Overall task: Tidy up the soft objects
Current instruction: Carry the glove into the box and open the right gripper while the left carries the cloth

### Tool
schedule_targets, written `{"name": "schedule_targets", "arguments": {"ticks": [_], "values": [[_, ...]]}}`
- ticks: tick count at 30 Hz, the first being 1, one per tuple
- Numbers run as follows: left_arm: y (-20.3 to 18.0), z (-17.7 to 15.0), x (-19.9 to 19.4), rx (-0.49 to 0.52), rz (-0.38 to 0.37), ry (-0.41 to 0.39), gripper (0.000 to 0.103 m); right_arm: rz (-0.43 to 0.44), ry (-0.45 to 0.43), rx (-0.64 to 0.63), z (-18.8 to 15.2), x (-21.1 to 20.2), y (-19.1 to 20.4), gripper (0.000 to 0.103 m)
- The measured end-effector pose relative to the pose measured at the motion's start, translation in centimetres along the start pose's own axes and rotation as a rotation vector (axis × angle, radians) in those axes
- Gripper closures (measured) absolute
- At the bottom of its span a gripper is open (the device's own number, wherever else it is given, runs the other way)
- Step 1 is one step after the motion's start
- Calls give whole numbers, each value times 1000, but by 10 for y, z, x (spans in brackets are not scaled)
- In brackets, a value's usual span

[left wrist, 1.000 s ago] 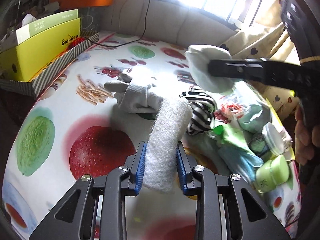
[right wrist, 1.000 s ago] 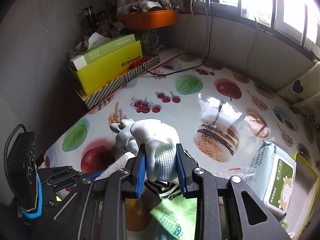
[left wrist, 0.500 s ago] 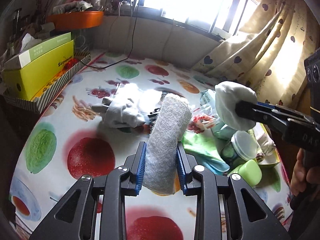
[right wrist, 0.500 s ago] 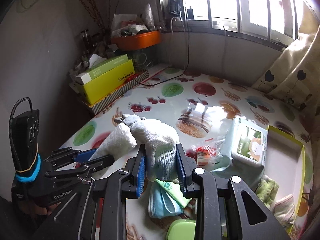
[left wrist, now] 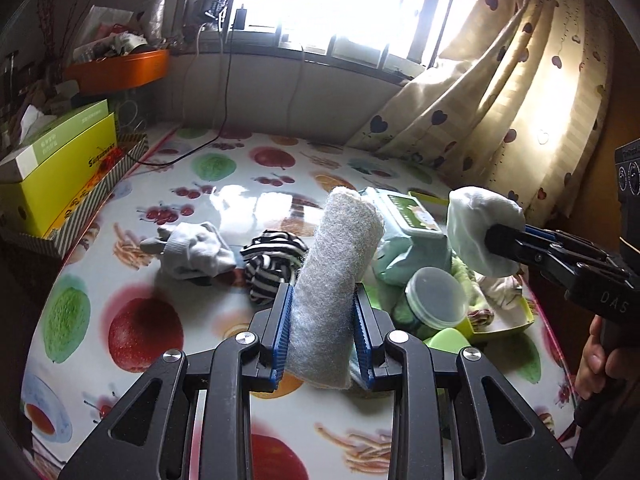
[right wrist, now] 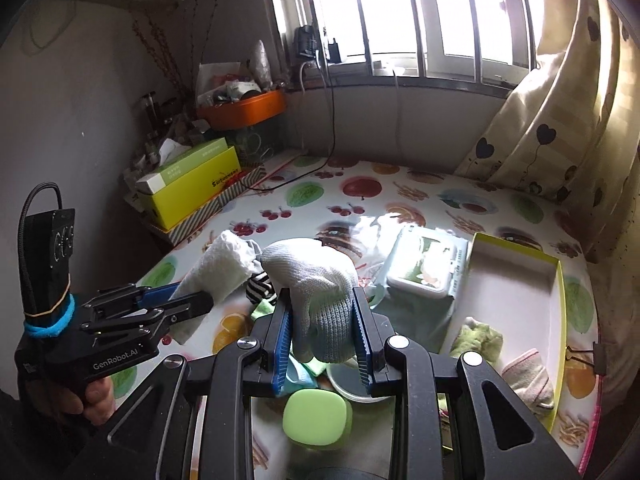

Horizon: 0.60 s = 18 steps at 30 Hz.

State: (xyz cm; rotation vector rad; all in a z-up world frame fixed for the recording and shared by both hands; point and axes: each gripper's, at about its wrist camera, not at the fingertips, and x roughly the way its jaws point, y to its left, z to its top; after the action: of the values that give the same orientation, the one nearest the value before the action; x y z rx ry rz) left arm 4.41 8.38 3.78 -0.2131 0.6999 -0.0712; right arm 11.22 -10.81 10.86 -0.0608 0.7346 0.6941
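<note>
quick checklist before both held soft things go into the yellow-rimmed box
1. Left hand-held gripper shut on rolled grey towel: ok.
2. Right hand-held gripper shut on white knit glove: ok.
3. Yellow-rimmed box has bare floor: ok; green cloth and a pale cloth fill only its near end.
4. Both loads above the table clutter: ok.
5. Wipes pack lies against the box's side: cannot tell if it blocks.
6. Grey glove and striped cloth on the table: not ok.

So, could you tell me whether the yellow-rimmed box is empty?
Not empty: the yellow-rimmed box holds a green cloth and a pale sock.
</note>
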Motion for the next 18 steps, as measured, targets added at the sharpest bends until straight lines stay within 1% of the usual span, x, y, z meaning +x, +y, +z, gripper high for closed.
{"name": "schedule_targets", "arguments": {"ticks": [11,18], "values": [[-37,12,5,57,-49,-8,74,-90,-55,79,-8,-39,-48,76],[-60,18,12,96,-79,-7,74,-126,-74,113,-13,-52,-70,76]]}}
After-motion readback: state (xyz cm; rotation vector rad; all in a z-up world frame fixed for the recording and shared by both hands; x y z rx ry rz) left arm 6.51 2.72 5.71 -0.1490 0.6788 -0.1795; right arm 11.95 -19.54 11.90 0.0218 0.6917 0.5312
